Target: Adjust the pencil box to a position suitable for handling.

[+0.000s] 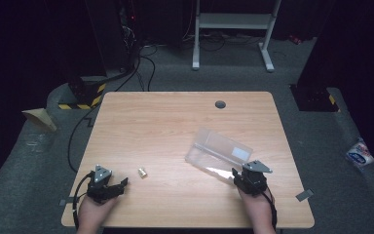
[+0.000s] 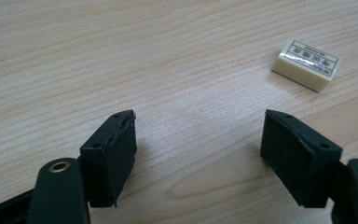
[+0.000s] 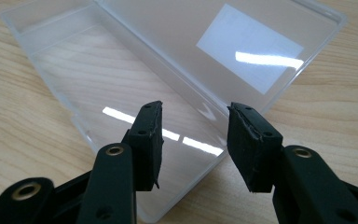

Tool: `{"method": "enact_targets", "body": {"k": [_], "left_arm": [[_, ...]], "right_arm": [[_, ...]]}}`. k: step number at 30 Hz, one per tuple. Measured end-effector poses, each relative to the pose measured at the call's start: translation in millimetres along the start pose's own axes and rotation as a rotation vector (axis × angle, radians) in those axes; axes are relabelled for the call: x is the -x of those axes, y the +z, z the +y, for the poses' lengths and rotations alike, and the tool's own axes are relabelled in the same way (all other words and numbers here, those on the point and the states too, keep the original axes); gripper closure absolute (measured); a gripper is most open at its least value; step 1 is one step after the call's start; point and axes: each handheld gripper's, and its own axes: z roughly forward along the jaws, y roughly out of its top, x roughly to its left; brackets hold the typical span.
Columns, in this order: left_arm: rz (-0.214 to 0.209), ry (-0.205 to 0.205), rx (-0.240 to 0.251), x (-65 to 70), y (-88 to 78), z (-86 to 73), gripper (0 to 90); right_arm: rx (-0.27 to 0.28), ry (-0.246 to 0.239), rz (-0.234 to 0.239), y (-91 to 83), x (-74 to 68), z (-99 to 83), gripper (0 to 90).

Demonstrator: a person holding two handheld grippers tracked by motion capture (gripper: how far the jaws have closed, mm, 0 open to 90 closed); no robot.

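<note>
A small cream eraser [image 1: 141,172] [image 2: 307,63] with a printed label lies on the wooden table [image 1: 175,122]. It sits just ahead of my left gripper [image 1: 121,184] [image 2: 198,140], to the right. That gripper is open, its jaws low over bare wood with nothing between them. A clear plastic box [image 1: 216,151] [image 3: 168,60] lies open at the right, and its lid carries a white label [image 3: 249,46]. My right gripper [image 1: 237,174] [image 3: 193,126] hovers over the box's near corner. Its jaws stand apart, and the box floor shows through the gap.
A dark round grommet [image 1: 220,104] sits near the table's far edge. A grey tape piece [image 1: 304,195] lies by the right front corner. On the floor beyond are cables, a white metal frame [image 1: 233,19], a cardboard wedge [image 1: 39,118] and a bag [image 1: 359,153].
</note>
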Motion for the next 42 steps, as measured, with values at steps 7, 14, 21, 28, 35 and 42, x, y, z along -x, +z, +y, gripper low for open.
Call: {"method": "enact_targets", "body": {"k": [7,14,21,28,35,42], "left_arm": [[0.002,0.002,-0.003,-0.6,0.1,0.3,26.8],[0.002,-0.001,-0.002,-0.5,-0.2,0.1,26.8],[-0.002,0.002,0.001,-0.9,-0.5,-0.4,26.6],[-0.003,0.001,0.000,-0.7,-0.5,-0.4,26.6],[-0.002,0.002,0.000,-0.8,-0.5,-0.4,26.6],[-0.001,-0.002,0.000,-0.4,-0.5,-0.5,26.5]], "right_arm": [[0.009,0.008,-0.001,7.4,8.8,4.1,55.1],[0.027,0.038,-0.019,5.1,15.5,2.2,50.0],[0.027,0.062,-0.016,-3.5,19.5,-5.8,49.0],[0.008,0.088,-0.003,-2.2,29.9,-8.1,64.3],[-0.016,0.089,-0.015,10.8,35.9,-4.8,70.1],[-0.025,0.100,-0.002,11.3,38.1,-5.6,70.3]]}}
